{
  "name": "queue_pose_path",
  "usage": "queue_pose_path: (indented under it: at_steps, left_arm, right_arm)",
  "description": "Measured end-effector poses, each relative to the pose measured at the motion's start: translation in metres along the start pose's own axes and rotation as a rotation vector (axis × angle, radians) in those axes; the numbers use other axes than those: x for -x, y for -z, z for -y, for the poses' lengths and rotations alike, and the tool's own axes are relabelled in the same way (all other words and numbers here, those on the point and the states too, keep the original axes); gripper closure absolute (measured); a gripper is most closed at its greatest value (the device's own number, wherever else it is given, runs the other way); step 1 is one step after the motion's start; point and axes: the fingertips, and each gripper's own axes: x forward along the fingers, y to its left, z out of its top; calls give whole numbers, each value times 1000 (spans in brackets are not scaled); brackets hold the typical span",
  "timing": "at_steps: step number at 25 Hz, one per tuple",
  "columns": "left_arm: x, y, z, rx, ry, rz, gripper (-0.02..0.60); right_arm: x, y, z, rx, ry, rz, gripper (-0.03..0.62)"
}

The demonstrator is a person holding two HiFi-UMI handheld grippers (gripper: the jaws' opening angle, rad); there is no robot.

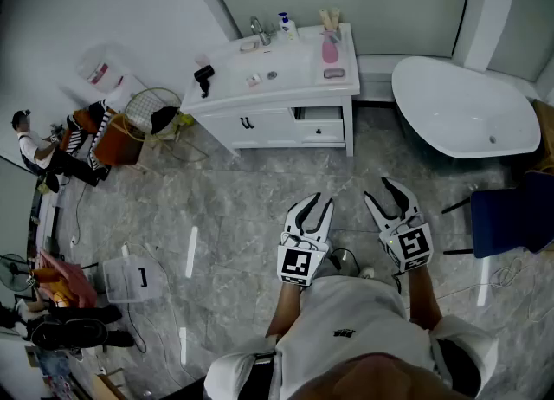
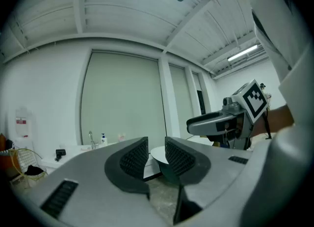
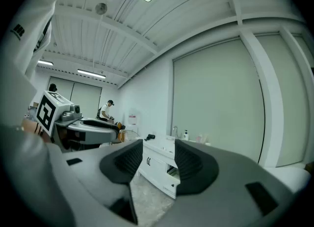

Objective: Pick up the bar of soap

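Observation:
The white vanity (image 1: pixel 294 87) stands far ahead across the marble floor. On its top, a small pale oval thing (image 1: pixel 249 45) lies beside the faucet (image 1: pixel 258 29); it may be the bar of soap, but it is too small to tell. A pink bottle (image 1: pixel 329 49) and a black hair dryer (image 1: pixel 204 78) are also there. My left gripper (image 1: pixel 317 202) and right gripper (image 1: pixel 378 190) are held side by side at waist height, well short of the vanity. Both are open with nothing between the jaws (image 2: pixel 156 147) (image 3: pixel 158 155). The vanity (image 3: pixel 159 164) shows beyond the right jaws.
A white bathtub (image 1: pixel 467 108) stands to the right of the vanity, a blue chair (image 1: pixel 511 212) nearer at the right. One vanity drawer (image 1: pixel 320 115) is open. A wire basket (image 1: pixel 151 111), clutter and people (image 1: pixel 30 147) are at the left.

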Motion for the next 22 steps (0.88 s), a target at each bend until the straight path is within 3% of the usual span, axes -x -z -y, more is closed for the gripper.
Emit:
queue_pose_path:
  at_steps: [9,22]
  left_arm:
    - [-24,6,-2,-12,2,0,459]
    - [-79,30,-96,-20,72,-13,459]
  right_arm:
    - [-12,15,10,-21,-16,-6,375]
    - [-111,23,17,-35,35,-44,373]
